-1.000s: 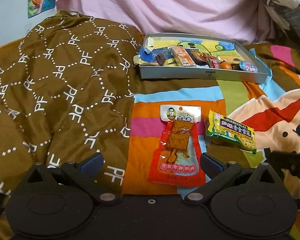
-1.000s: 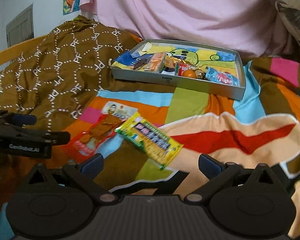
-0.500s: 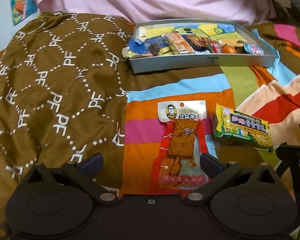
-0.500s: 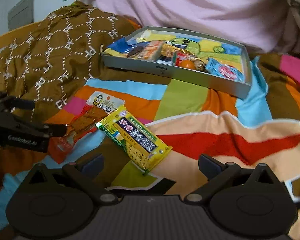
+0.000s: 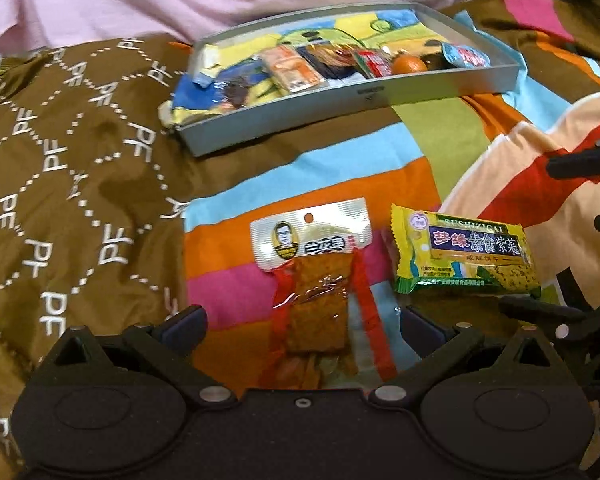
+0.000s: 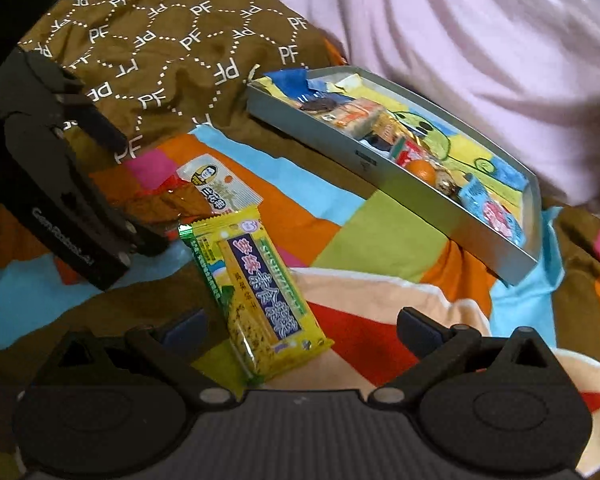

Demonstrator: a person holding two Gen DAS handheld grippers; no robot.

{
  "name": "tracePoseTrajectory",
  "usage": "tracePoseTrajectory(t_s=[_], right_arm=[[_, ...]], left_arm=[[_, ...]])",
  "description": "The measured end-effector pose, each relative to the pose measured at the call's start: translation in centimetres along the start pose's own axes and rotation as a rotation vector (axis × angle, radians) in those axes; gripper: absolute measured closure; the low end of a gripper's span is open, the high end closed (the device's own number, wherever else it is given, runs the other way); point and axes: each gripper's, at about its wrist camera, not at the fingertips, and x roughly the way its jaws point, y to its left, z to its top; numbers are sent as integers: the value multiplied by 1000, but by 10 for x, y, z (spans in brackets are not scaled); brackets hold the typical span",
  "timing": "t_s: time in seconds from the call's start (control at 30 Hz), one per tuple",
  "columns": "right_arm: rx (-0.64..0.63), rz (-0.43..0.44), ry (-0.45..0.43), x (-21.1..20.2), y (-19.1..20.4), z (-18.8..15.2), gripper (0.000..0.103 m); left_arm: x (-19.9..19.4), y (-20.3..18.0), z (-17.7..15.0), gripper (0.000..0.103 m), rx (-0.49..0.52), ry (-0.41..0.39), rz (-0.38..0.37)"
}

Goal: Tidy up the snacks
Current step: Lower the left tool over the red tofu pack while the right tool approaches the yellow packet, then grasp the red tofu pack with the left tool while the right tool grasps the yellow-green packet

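A red tofu snack packet (image 5: 316,280) lies flat on the striped blanket. My left gripper (image 5: 302,324) is open, and the packet's lower end sits between its fingers. Just to the right lies a yellow cracker packet (image 5: 464,256). In the right wrist view that yellow packet (image 6: 260,296) reaches in between the open fingers of my right gripper (image 6: 302,324). The left gripper (image 6: 132,188) shows at the left, over the red packet (image 6: 204,196). A grey tray (image 5: 340,104) holding several snacks stands behind both packets.
The tray (image 6: 380,168) rests on a colourful blanket (image 5: 340,160). A brown patterned quilt (image 5: 80,160) rises at the left. Pink fabric (image 6: 480,40) hangs behind the tray. My right gripper (image 5: 556,240) shows at the right edge of the left wrist view.
Both grippers have moved forward and down onto the packets. The red packet now lies between the left fingers and the yellow one between the right fingers. Neither packet has moved.
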Motion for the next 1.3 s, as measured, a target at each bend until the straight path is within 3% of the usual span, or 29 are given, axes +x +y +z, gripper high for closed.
tracePoseTrajectory(t_s=[0.6,0.9,1.07,1.3], right_arm=[[83,68,-22,18,-11,0,0],[124,83,-29,21,-15,-1,1],[141,98,-25,22,-16,-1,3],[195,133,5,27,-19,-4,8]], left_arm=[[29,14,6,1,-4,34,-21],[32,19,3,13,-72,39,-91],[28,19,3,36,-80,38,-140],[24,25,4,40,-153,52,-174]])
